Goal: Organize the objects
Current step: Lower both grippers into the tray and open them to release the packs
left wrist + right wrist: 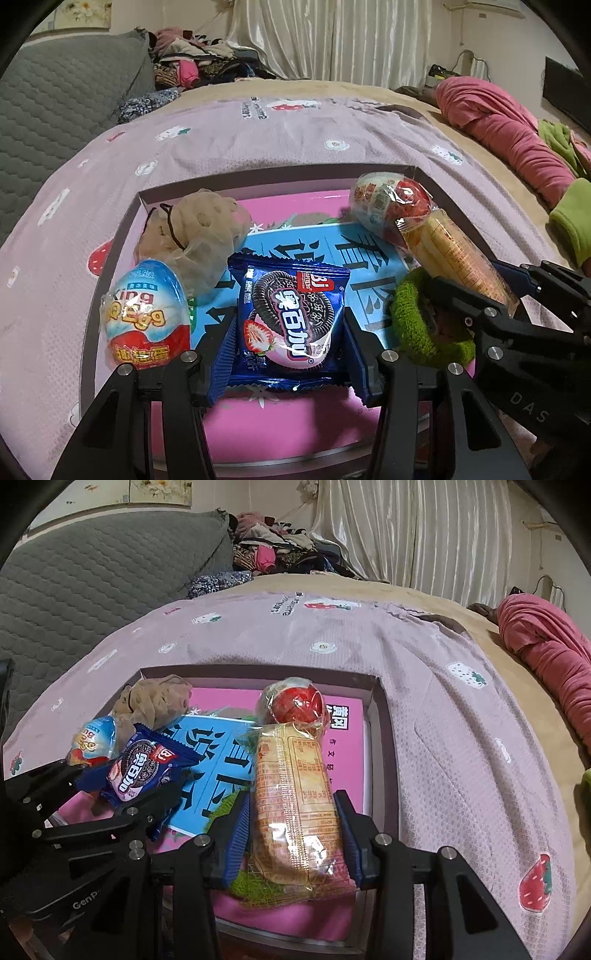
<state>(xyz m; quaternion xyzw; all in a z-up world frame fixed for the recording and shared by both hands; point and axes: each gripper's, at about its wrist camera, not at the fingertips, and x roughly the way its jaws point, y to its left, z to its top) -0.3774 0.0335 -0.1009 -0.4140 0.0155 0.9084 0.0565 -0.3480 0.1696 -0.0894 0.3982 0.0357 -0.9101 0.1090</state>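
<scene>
A shallow box point(122, 229) with pink and blue books inside lies on the bed. My left gripper point(290, 343) is shut on a blue cookie packet point(291, 321) over the box; the packet shows in the right wrist view point(144, 771). My right gripper point(295, 834) is shut on a long yellow cracker pack point(295, 797), also seen in the left wrist view point(458, 254). A blue-and-red toy egg point(147, 317) lies at the box's left. A red-and-white toy egg point(388, 206) lies at the far right. A beige mesh bundle point(199, 229) lies at the back left. A green fuzzy band point(417, 317) lies under the cracker pack.
The box rests on a pink strawberry-print sheet point(461, 738). A grey quilted headboard point(66, 96) stands at the left. Piled clothes point(207, 59) lie at the back. A pink rolled blanket point(509, 125) and green fabric point(569, 218) lie at the right.
</scene>
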